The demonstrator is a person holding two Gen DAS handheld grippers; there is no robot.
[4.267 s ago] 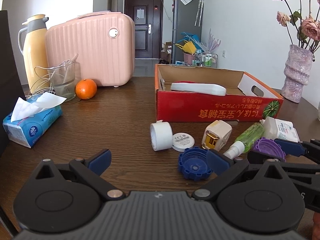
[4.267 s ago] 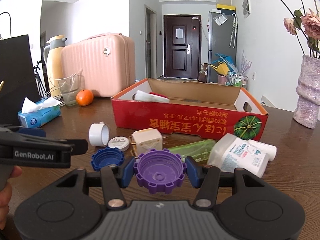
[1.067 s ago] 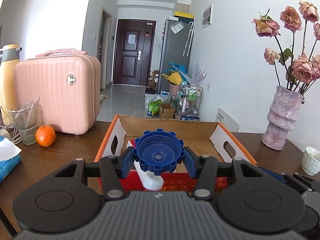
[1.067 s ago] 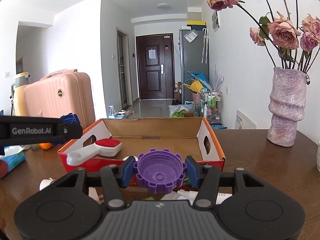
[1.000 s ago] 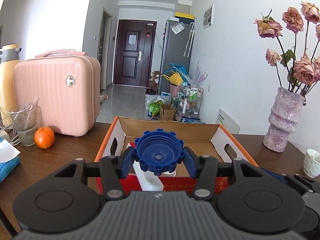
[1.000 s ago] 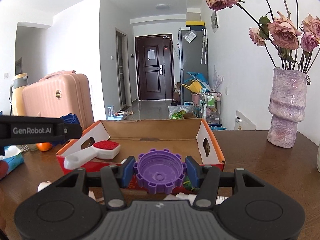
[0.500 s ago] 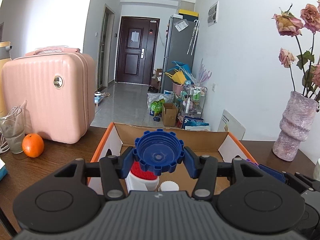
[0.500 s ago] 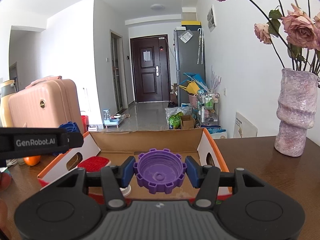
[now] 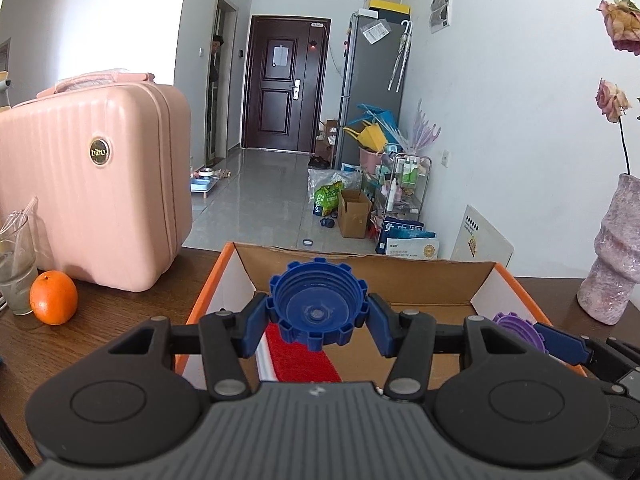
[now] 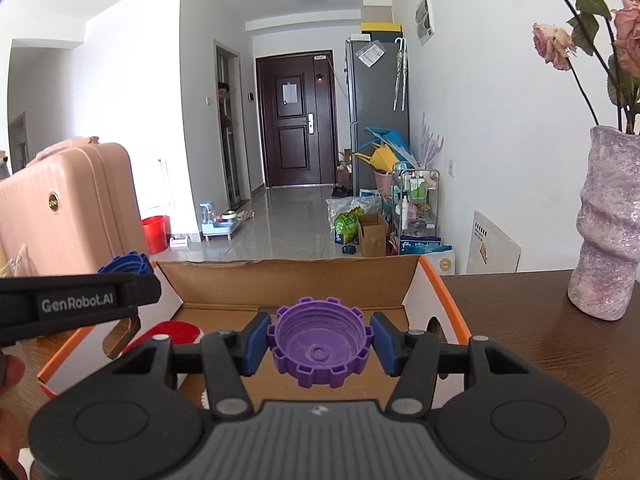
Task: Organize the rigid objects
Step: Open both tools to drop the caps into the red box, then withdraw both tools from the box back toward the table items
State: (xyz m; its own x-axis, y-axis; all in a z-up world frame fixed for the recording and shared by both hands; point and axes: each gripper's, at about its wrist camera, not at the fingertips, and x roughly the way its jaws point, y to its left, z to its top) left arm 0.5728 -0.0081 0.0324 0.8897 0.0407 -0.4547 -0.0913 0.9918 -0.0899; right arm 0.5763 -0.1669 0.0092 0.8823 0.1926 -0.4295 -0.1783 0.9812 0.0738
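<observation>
Over the open cardboard box point(image 9: 400, 280) both grippers now hang side by side, where a second ago they were short of its near wall and the red printed front was in sight. Held in the left gripper point(image 9: 317, 312), the blue cap point(image 9: 317, 306) sits pinched between the two blue pads by its ribbed rim, hollow side toward the camera; the right gripper point(image 10: 319, 346) clamps the purple cap point(image 10: 319, 346) the same way. From the left wrist view the purple cap shows just to the right, above the box floor. Below the blue cap lies a red-faced brush point(image 9: 298, 354) already in the box. Off to the side stand a pink suitcase point(image 9: 88, 184), an orange point(image 9: 53, 299) and a purple vase point(image 10: 608, 224). With both caps carried past the wall, I judge the transport nearly done: what remains is lowering and letting go, and the blue cap looks likely to land on the brush.
</observation>
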